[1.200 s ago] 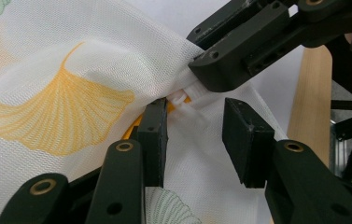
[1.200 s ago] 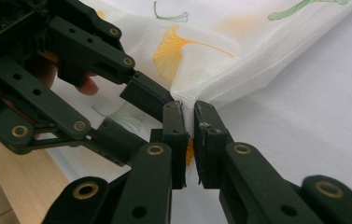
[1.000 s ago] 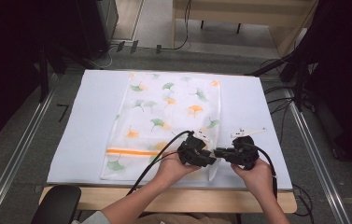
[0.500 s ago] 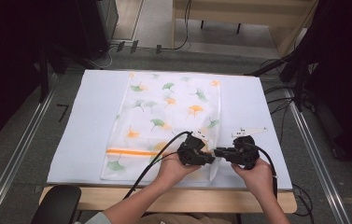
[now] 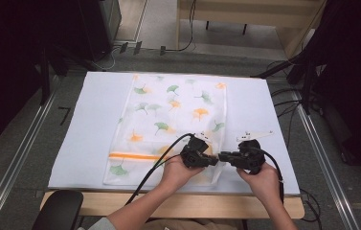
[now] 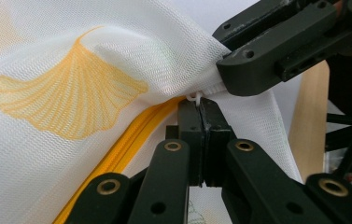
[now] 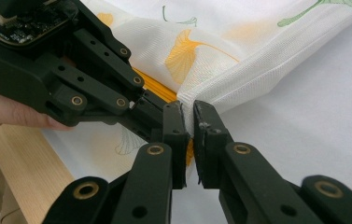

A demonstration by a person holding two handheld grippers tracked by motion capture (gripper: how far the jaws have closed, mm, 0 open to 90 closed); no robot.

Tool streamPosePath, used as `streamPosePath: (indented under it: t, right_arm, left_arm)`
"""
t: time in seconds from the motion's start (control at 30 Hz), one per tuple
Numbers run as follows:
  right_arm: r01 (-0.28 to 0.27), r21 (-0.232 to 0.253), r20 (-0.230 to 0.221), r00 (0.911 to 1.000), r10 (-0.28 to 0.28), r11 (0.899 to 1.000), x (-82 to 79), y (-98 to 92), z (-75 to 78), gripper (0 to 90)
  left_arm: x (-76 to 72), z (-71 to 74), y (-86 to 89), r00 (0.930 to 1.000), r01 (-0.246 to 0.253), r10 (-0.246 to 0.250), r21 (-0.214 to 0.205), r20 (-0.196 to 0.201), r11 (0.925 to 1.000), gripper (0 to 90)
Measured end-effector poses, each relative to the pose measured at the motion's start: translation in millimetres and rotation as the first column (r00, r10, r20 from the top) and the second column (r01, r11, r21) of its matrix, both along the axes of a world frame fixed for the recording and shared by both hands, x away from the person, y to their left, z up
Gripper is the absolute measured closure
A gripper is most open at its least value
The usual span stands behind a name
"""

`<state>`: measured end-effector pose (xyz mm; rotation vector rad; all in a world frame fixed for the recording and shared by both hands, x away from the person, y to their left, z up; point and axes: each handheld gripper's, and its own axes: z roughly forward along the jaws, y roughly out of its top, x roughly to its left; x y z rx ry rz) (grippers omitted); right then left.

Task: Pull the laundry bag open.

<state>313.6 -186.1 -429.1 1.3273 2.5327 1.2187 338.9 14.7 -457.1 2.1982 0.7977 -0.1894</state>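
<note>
Closing just now, the left gripper clamps the zipper pull beside the right gripper pinching the bag corner; a hasty tug could slip the pull.

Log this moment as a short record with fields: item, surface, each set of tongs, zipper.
item: white mesh laundry bag printed with green and orange ginkgo leaves, lying flat
surface: pale blue sheet over a wooden table
left tongs: jaws just closed, now shut on the small white zipper pull at the bag's near right corner
right tongs: shut on the bag's mesh at that same corner, right beside the left tongs
zipper: orange zipper runs across the near end of the bag; appears closed
</note>
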Motion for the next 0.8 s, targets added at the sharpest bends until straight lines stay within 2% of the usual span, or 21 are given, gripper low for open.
streamPosePath:
  t: [0.63,0.8]
  right_arm:
    - [-0.007,-0.011,0.003,1.0000,0.007,1.000,-0.2,-2.4,2.6,86.6]
    - [-0.008,-0.016,0.001,1.0000,0.008,1.000,-0.4,-2.0,3.0,86.7]
  left_arm:
    - [2.6,2.0,2.8,0.9999,0.013,-0.012,0.035,-0.002,0.9993,90.0]
    - [2.8,1.2,2.6,0.9999,0.009,-0.009,0.030,-0.009,0.9995,90.0]
